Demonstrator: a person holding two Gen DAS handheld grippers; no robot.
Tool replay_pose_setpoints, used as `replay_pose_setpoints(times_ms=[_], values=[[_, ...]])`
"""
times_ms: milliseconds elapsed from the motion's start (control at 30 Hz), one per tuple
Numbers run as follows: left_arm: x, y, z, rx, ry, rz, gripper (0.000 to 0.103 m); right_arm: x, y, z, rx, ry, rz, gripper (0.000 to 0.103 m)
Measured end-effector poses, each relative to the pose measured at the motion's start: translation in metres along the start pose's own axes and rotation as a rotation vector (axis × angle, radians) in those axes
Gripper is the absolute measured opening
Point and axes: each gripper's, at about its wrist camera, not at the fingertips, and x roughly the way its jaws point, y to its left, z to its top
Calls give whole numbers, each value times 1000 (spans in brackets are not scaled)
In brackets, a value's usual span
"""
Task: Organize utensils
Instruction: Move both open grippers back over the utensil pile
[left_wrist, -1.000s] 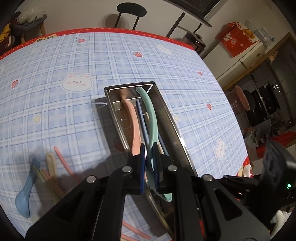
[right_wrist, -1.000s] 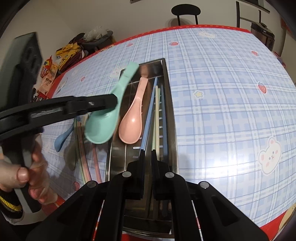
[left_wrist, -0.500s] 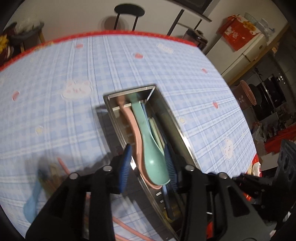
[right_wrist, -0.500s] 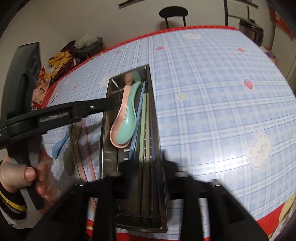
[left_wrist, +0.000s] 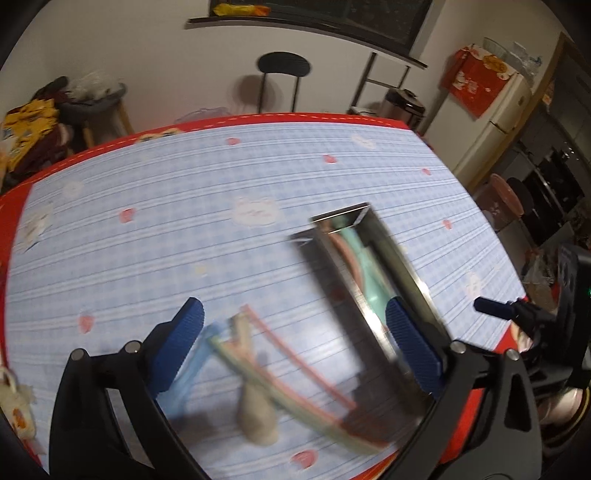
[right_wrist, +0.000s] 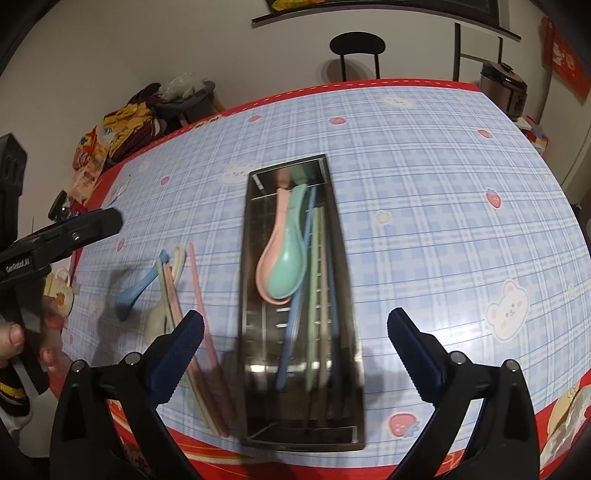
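Claws (right_wrist: 295, 334) opening over lengthwise tray (right_wrist: 343, 266)

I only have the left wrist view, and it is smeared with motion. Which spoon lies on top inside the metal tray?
Observer: The right wrist view is sharp. The mint spoon lies nested on the pink spoon in the tray.
Operator: And the loose pile on the cloth, are there any spoons in it?
Observer: Yes, there is a blue spoon and a beige spoon, with loose chopsticks beside them, left of the tray.
Operator: Are the right tongs holding anything?
Observer: No. The right tongs are opening with nothing gripped between them, and the tray's near end lies below.
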Motion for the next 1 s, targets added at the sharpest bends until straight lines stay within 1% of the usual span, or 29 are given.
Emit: replay_pose_setpoints(times_ms=[167, 267, 400, 467, 567, 600, 700, 833, 933, 1000], values=[[-20, 46, -24, -31, -30, 46, 98, 8, 24, -2, -21, 32, 39, 97], [-30, 72, -37, -59, -40, 58, 98, 12, 42, -5, -53, 42, 67, 97], [-38, 96, -54, -79, -45, 55, 98, 20, 67, -7, -90, 63, 127, 97], [-39, 106, -63, -75, -41, 61, 98, 21, 81, -8, -132, 51, 140, 97], [-37, 113, -76, -47, -29, 66, 98, 20, 110, -15, -272, 0, 121, 97], [-36, 114, -80, -40, -25, 63, 98, 24, 122, -19, -327, 13, 116, 97], [-29, 122, -93, -43, 14, 38, 98, 35, 137, -24, -360, 87, 174, 97], [-22, 132, -111, -56, 51, 50, 98, 58, 146, -29, -360, 175, 88, 97], [-17, 142, -120, -87, 79, 39, 98, 67, 141, -35, -352, 193, 58, 97], [-16, 148, -125, -102, 88, 48, 98, 70, 144, -38, -370, 205, 58, 88]])
